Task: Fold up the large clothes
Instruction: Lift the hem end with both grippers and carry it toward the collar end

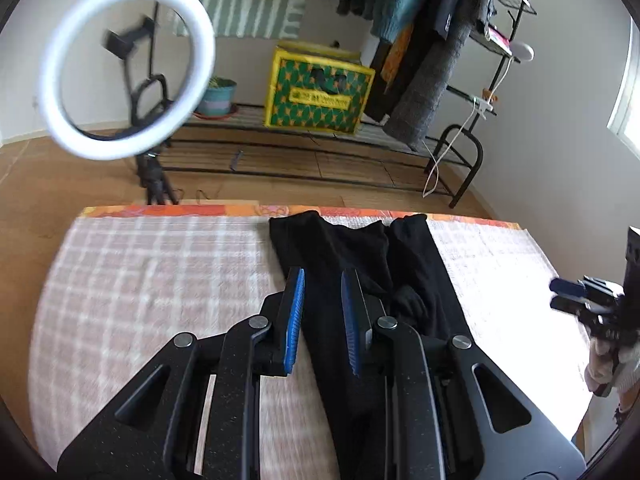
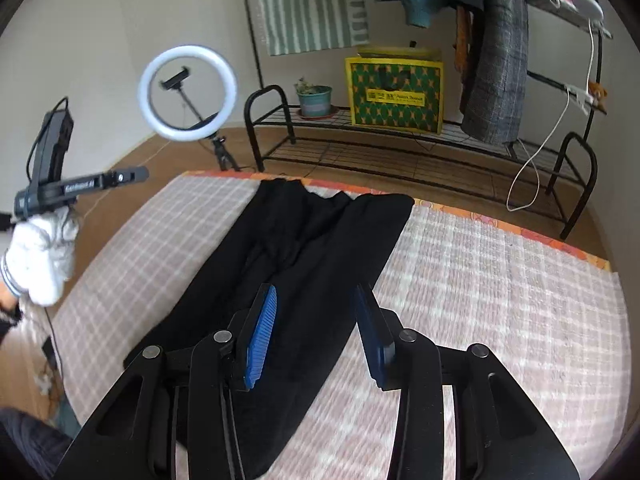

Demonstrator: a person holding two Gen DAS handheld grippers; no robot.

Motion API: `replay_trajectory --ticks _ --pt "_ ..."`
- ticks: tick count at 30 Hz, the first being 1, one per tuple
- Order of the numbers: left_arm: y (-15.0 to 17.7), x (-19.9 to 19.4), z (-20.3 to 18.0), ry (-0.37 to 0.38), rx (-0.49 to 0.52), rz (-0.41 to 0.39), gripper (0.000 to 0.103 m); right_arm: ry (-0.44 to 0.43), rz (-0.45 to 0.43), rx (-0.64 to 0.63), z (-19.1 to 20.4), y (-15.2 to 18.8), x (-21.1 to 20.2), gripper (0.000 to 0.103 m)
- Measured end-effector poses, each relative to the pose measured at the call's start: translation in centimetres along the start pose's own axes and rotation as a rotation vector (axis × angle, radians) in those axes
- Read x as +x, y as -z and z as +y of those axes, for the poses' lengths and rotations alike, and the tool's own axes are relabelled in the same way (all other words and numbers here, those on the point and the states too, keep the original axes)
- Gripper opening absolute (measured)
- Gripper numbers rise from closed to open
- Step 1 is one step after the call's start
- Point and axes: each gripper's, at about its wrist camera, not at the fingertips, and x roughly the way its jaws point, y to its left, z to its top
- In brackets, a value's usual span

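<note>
A black garment [image 1: 352, 256], long and folded lengthwise, lies on the checked pink-and-white cloth [image 1: 160, 272] that covers the table. It also shows in the right wrist view [image 2: 304, 240]. My left gripper [image 1: 322, 280] is open and empty, hovering over the garment's near part. My right gripper [image 2: 318, 300] is open and empty, above the garment's right edge. The right gripper also shows at the right edge of the left wrist view [image 1: 560, 294]. The left gripper's body shows at the left of the right wrist view [image 2: 60, 176].
A ring light on a tripod [image 1: 128, 68] stands beyond the table's far left. A black metal rack [image 2: 400, 136] holds a yellow-green box [image 2: 396, 92], a potted plant [image 2: 314, 98] and hanging clothes [image 2: 496, 60]. The table's far edge has an orange border [image 1: 280, 211].
</note>
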Motion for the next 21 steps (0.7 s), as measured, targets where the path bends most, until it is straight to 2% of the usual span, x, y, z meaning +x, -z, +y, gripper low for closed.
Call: replay_trajectory --ticks 3,4,8,12,17,21 --pt "-0.2 4.6 0.7 0.017 0.003 0.036 0.018 -0.026 0.013 0.056 -2.1 -1.1 4.0 0.016" --pt "-0.1 6.5 1.0 0.016 0.009 0.052 0.018 -0.027 0.018 0.065 -2.6 -1.4 5.6 0.014" --pt "0.2 12.2 1.3 -0.009 0.030 0.101 0.018 -0.019 0.045 0.085 -4.2 -2.4 11.2 0.013" --pt "0.1 16.6 1.6 -0.003 0.025 0.121 0.018 -0.027 0.051 0.099 -5.3 -3.2 15.2 0.013" --pt "-0.6 19.7 1.1 -0.023 0.043 0.125 0.018 -0.032 0.064 0.077 -5.6 -4.2 18.3 0.013" --pt "-1.1 21.9 -0.1 -0.067 0.091 0.143 0.018 -0.033 0.093 0.047 -5.4 -4.8 20.2 0.013"
